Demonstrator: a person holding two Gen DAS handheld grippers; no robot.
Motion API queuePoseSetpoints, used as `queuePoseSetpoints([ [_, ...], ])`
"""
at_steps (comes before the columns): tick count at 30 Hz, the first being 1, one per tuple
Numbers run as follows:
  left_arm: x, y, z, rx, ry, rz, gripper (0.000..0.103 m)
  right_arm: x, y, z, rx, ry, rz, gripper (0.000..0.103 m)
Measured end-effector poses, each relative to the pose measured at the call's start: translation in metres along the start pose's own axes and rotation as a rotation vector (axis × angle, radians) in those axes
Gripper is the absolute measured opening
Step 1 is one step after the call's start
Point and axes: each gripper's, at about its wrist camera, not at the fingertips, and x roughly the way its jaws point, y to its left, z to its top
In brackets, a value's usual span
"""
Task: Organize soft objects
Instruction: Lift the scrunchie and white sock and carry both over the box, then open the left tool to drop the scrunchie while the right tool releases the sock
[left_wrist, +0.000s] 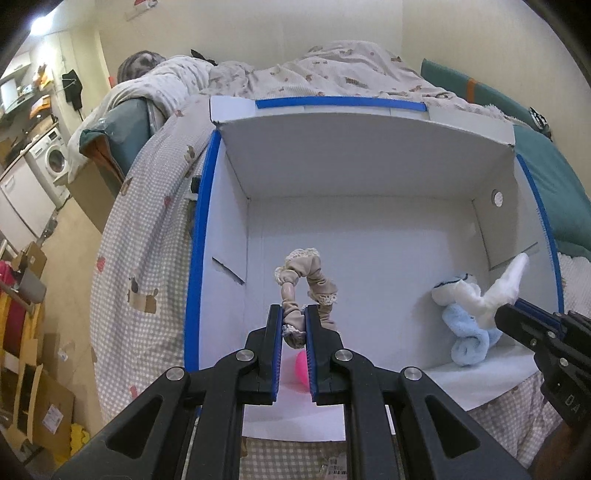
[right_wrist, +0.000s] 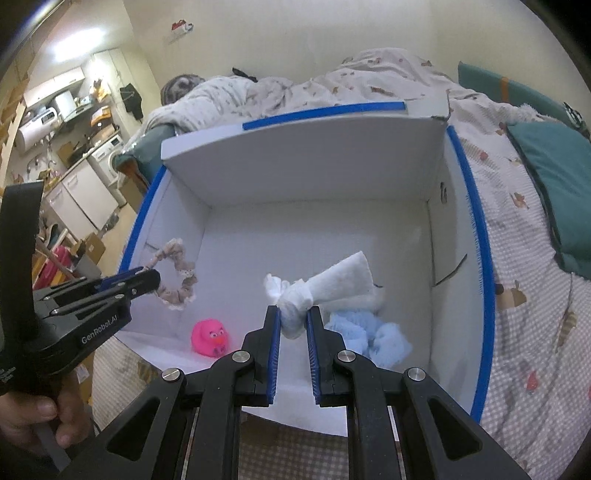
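Over the white box (left_wrist: 369, 166), a beige scrunchie (left_wrist: 308, 280) was pinched in the nearly closed left gripper (left_wrist: 294, 325), and a knotted white cloth (right_wrist: 325, 288) was clamped likewise by the right gripper (right_wrist: 294, 325). Both were held above the floor, apparently for release beside 2 items already inside: a pink duck (right_wrist: 211, 338) and a blue toy (right_wrist: 369, 332). The box was set on a checked bed (right_wrist: 524, 332).
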Motion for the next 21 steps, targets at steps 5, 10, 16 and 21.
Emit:
queuePoseSetpoints([
  [5, 0.0069, 0.0009, -0.0036, -0.008, 0.035, -0.009, 0.011, 0.0039, 0.0, -0.0008, -0.009, 0.012, -0.023, 0.016],
  [10, 0.0051, -0.0008, -0.0048, -0.011, 0.034, -0.013, 0.011, 0.0048, -0.0011, 0.0002, -0.012, 0.01, -0.018, 0.016],
  [16, 0.0014, -0.0039, -0.0049, 0.002, 0.02, -0.017, 0.011, 0.0049, -0.0001, -0.0001, -0.019, 0.01, -0.022, 0.016],
  [21, -0.0026, -0.0021, -0.0031, 0.005, 0.004, -0.017, 0.011, 0.0064, -0.0045, -0.0005, 0.003, 0.013, -0.061, 0.016],
])
